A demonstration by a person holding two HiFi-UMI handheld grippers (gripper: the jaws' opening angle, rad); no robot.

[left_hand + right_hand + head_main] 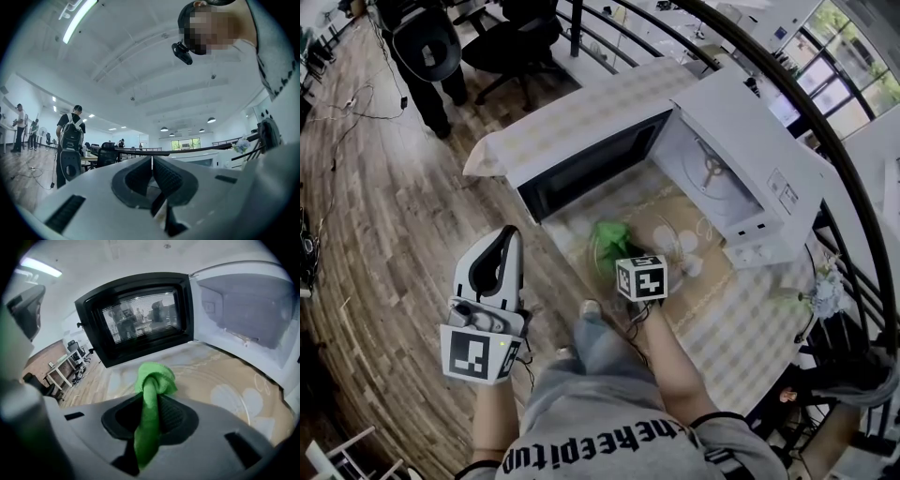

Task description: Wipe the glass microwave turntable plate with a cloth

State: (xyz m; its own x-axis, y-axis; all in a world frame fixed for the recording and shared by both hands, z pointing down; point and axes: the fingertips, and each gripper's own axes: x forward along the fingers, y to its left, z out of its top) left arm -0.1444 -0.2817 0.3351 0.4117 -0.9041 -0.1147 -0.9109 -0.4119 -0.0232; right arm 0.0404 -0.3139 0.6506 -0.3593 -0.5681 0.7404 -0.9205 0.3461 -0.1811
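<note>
Right gripper (151, 401) jaws clamp the green cloth (154, 378) over the glass plate (206, 385), which sits on the worktop (741, 319) near the open microwave (741, 159). Left gripper (151, 169) jaws are together, empty. Risk: the plate looks unbraced and probably slides under my wipe.

Rm: wood floor (384, 244), office chair (517, 42), windows (842, 67) top-rt, ceiling strip light (78, 18).

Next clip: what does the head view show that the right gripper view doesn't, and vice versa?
Only the head view shows the marker cube on the right gripper, the person's own grey shirt and a small bunch of pale flowers. Only the right gripper view shows its tongs shut on the crumpled green cloth. Both show that cloth, the open white microwave and the clear glass turntable plate on the patterned tablecloth.
</note>
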